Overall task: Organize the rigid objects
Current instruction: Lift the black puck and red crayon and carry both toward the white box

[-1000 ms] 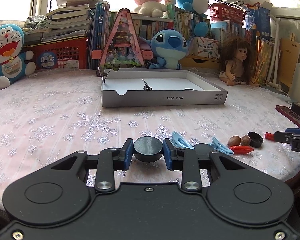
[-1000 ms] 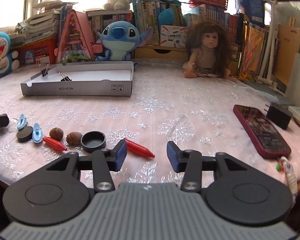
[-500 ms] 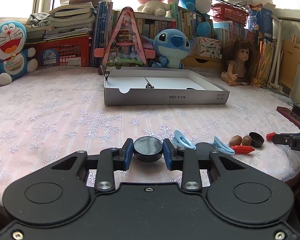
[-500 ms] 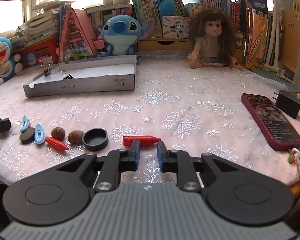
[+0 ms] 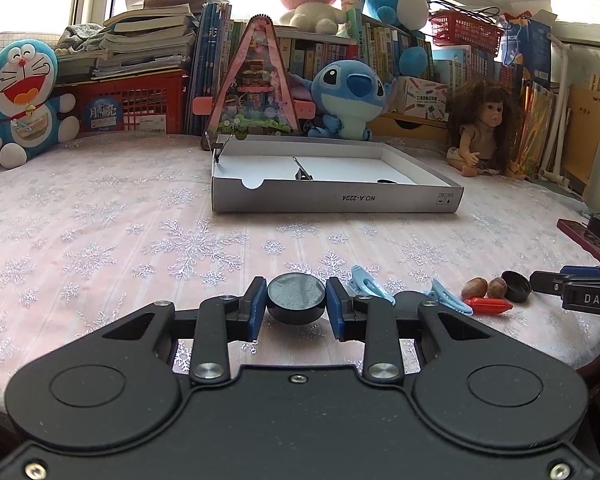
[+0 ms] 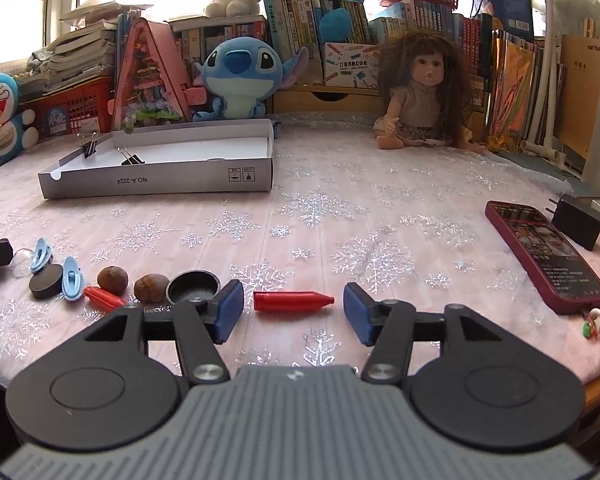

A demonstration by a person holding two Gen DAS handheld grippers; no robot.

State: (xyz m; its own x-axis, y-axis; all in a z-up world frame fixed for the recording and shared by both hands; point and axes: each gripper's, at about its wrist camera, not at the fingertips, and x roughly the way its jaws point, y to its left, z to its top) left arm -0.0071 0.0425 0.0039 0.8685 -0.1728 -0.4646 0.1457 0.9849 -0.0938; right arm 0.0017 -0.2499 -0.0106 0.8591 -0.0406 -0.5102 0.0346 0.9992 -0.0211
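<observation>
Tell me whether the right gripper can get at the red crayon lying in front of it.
Probably yes. The right gripper has just been opening, and the red crayon lies on the tablecloth between its blue pads, untouched. Nothing covers it; the black cap sits close by the left pad but looks clear of the crayon.

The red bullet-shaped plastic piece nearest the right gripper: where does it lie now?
In the right wrist view, the red bullet-shaped plastic piece lies flat on the tablecloth between the open right gripper jaws, untouched, right of the black round cap.

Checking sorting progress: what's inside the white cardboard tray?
In the white cardboard tray: one binder clip inside, another clipped on its rim, a dark item mostly hidden by the front wall.
</observation>
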